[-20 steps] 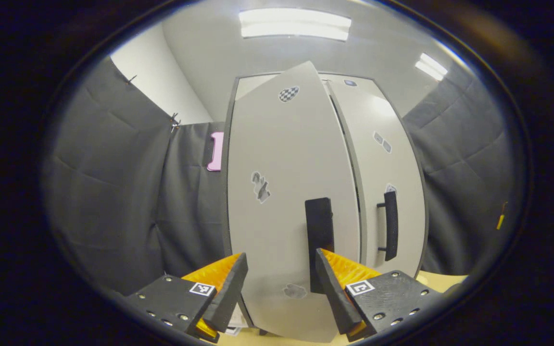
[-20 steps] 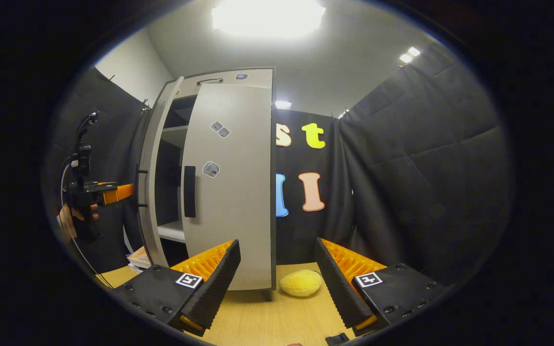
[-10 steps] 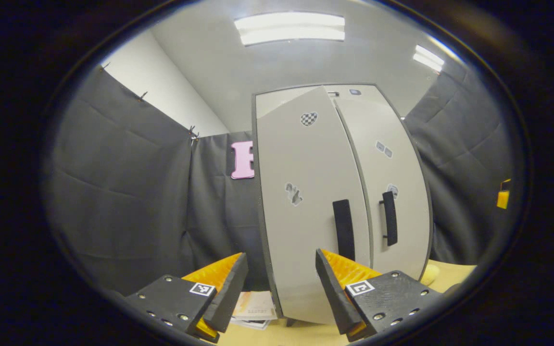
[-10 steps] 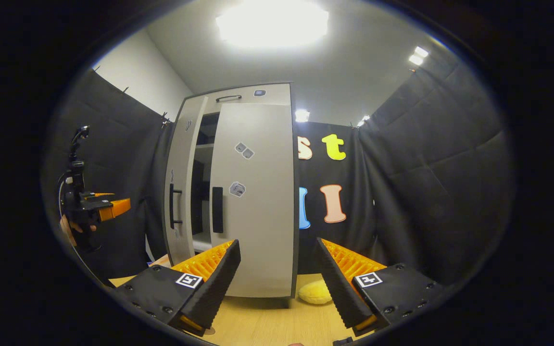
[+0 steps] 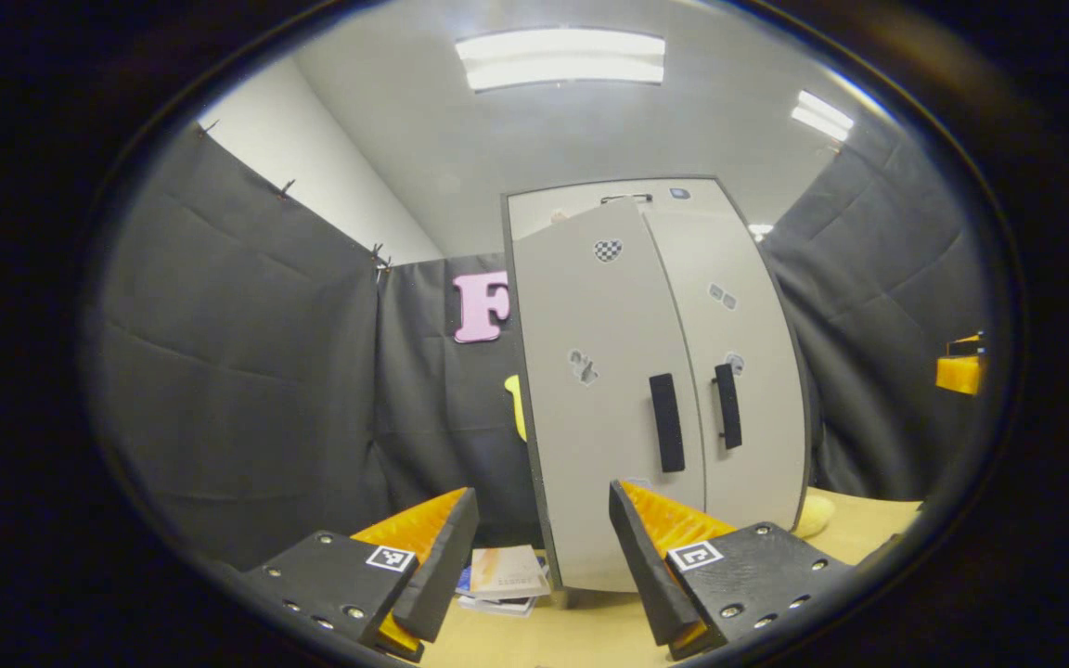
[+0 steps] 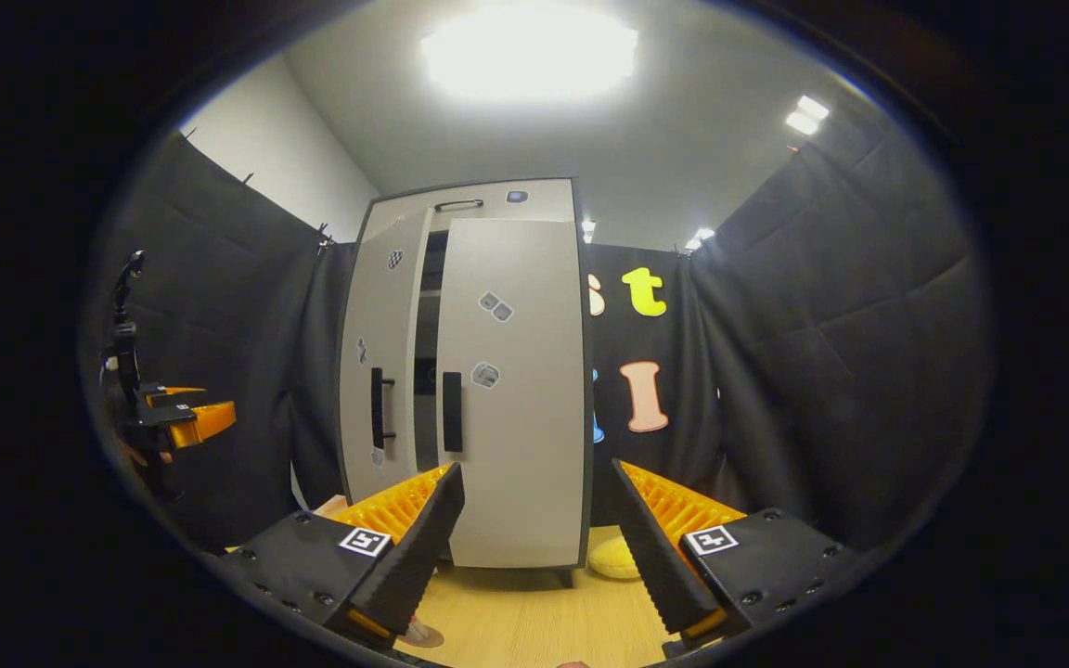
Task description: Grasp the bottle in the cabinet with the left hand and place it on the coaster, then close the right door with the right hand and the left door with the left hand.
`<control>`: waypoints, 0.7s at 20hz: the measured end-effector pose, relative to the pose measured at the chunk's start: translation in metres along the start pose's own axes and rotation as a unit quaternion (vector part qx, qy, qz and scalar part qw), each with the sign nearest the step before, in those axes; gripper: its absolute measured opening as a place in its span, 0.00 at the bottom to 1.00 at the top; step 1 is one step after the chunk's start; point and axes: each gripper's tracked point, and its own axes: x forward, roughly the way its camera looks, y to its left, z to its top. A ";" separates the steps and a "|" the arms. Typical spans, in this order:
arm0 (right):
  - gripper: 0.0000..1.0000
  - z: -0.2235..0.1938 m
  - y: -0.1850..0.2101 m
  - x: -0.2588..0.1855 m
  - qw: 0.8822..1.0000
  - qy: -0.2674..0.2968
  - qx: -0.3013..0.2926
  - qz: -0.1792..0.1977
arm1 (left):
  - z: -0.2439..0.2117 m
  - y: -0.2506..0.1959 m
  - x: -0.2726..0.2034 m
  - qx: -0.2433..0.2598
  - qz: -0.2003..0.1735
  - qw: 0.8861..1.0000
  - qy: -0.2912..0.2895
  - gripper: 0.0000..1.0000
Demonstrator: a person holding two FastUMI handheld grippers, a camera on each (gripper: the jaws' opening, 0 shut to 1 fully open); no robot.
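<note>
Both tools now sit farther back from the cabinet (image 6: 465, 371) than a second ago, and its left door (image 5: 604, 408) has swung nearly shut, with a narrow dark gap left beside the right door (image 6: 516, 390). On the wooden surface (image 6: 534, 617), a stack of booklets (image 5: 505, 580) lies by the cabinet's left foot and a yellow soft thing (image 6: 611, 559) by its right. Left tool (image 5: 544, 575) and right tool (image 6: 534, 547) each hang with fingers apart, holding nothing. I cannot make out the bottle; a round disc (image 6: 423, 635), perhaps the coaster, peeks out at the right tool's left finger.
</note>
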 end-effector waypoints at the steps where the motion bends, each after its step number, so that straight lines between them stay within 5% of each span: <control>1: 0.99 0.001 0.003 -0.004 1.000 -0.001 -0.003 0.001 | -0.001 0.001 -0.004 -0.001 -0.001 1.000 0.003 0.83; 14: 0.99 -0.019 0.015 -0.032 1.000 0.018 0.002 0.000 | -0.017 0.008 -0.054 0.011 0.006 1.000 0.011 0.83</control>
